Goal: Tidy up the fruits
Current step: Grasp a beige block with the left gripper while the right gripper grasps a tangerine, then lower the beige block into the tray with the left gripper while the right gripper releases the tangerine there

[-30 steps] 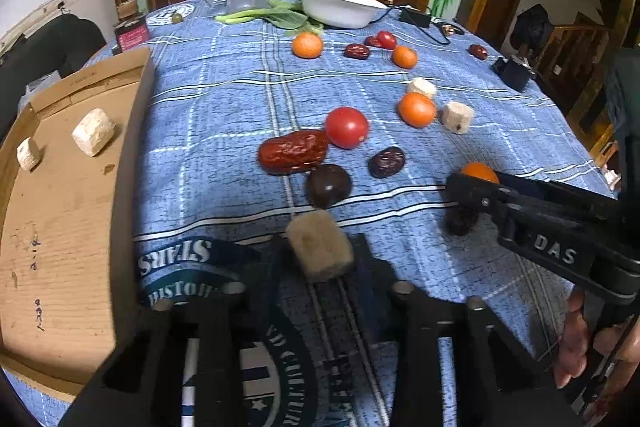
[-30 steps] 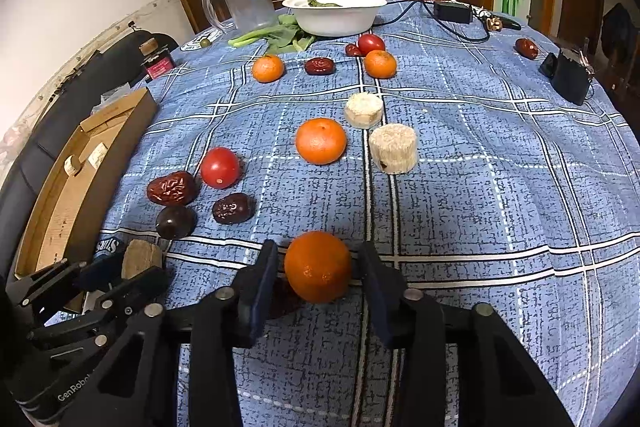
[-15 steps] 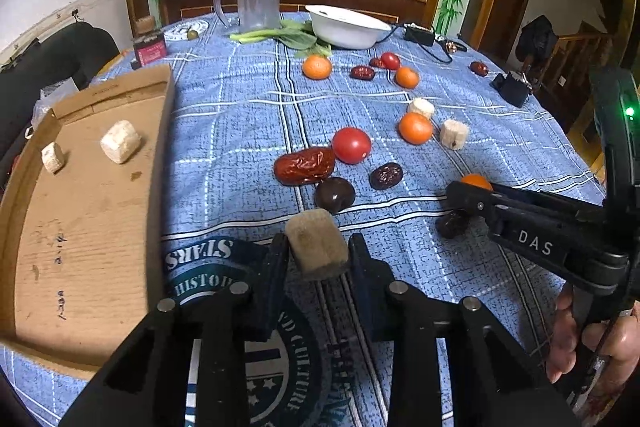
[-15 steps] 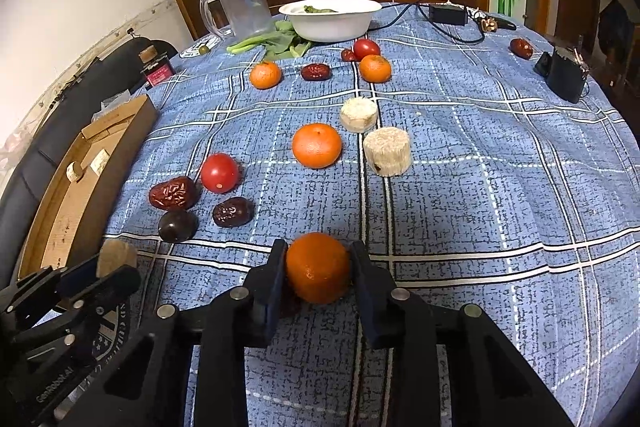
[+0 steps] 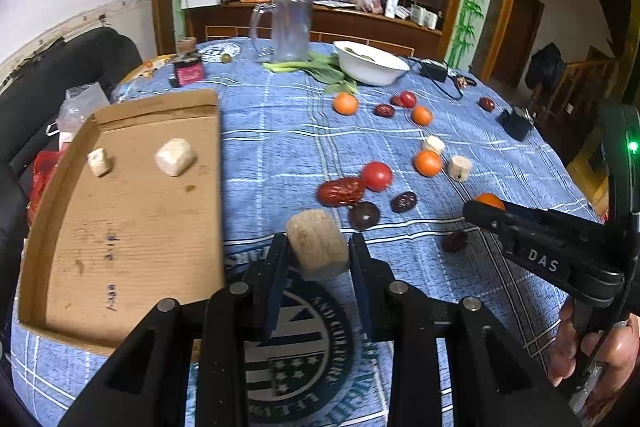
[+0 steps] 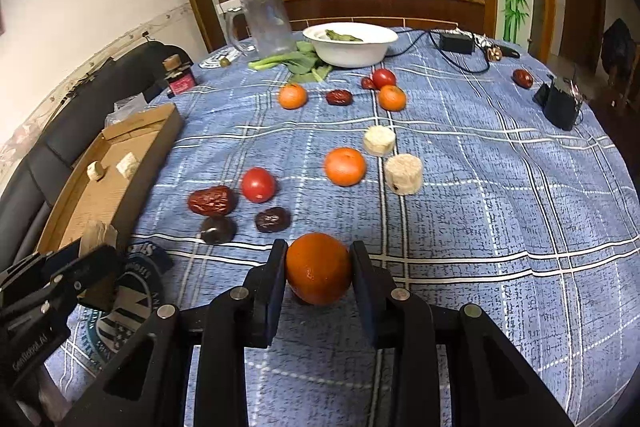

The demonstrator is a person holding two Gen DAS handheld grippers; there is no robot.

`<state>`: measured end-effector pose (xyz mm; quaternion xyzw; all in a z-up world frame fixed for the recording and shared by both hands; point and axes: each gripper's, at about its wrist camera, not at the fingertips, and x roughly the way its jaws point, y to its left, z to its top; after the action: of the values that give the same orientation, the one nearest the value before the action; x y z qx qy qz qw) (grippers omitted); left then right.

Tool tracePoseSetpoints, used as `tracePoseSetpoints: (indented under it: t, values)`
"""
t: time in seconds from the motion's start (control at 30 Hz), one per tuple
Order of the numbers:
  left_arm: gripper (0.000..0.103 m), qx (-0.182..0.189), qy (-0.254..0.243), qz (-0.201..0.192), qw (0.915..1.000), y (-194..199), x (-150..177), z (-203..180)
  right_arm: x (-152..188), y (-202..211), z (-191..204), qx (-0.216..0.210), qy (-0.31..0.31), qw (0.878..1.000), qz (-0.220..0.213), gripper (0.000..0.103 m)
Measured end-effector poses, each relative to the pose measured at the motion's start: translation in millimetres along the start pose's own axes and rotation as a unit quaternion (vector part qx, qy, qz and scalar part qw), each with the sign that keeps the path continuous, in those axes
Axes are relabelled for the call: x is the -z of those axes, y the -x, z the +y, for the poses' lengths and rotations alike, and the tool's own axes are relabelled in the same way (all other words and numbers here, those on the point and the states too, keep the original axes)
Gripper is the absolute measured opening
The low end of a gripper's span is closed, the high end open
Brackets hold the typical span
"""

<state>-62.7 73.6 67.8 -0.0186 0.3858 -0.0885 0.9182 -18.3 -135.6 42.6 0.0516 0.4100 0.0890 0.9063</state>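
My left gripper (image 5: pixel 318 251) is shut on a tan cylinder chunk (image 5: pixel 316 247) and holds it above the cloth, just right of the cardboard tray (image 5: pixel 120 227). The tray holds two pale chunks (image 5: pixel 175 157). My right gripper (image 6: pixel 318 267) is shut on an orange (image 6: pixel 318 267), lifted over the blue tablecloth. It also shows in the left wrist view (image 5: pixel 490 201). Loose on the cloth lie a tomato (image 6: pixel 258 184), a red date (image 6: pixel 211 201), dark dates (image 6: pixel 273 219), another orange (image 6: pixel 345 166) and two pale chunks (image 6: pixel 403 174).
At the far side stand a white bowl (image 6: pixel 350 45), a clear jug (image 6: pixel 266 23), green leaves (image 6: pixel 304 65), more oranges (image 6: pixel 293 95) and a tomato (image 6: pixel 384 78). A black charger and cable (image 6: pixel 456 43) and a black device (image 6: pixel 562 105) lie right. A dark sofa (image 5: pixel 60 67) flanks the left.
Both grippers have closed on their items and lifted them. The left gripper has risen and drawn back, showing more of the tray. The orange now sits clamped between the right fingers.
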Motion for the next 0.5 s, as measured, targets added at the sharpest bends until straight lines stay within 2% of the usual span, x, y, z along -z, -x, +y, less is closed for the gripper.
tracePoseSetpoints:
  t: [0.27,0.5]
  values:
    - [0.03,-0.027,0.027,-0.022,0.999,22.4,-4.2,40.2,-6.3,16.9,32.1,-0.015,0.026,0.999,-0.012,0.034]
    - [0.03,-0.068,0.038,-0.039,0.9962,39.5,-13.1,84.9,-20.9,24.6,77.8,-0.049,0.051,0.997,-0.016,0.034]
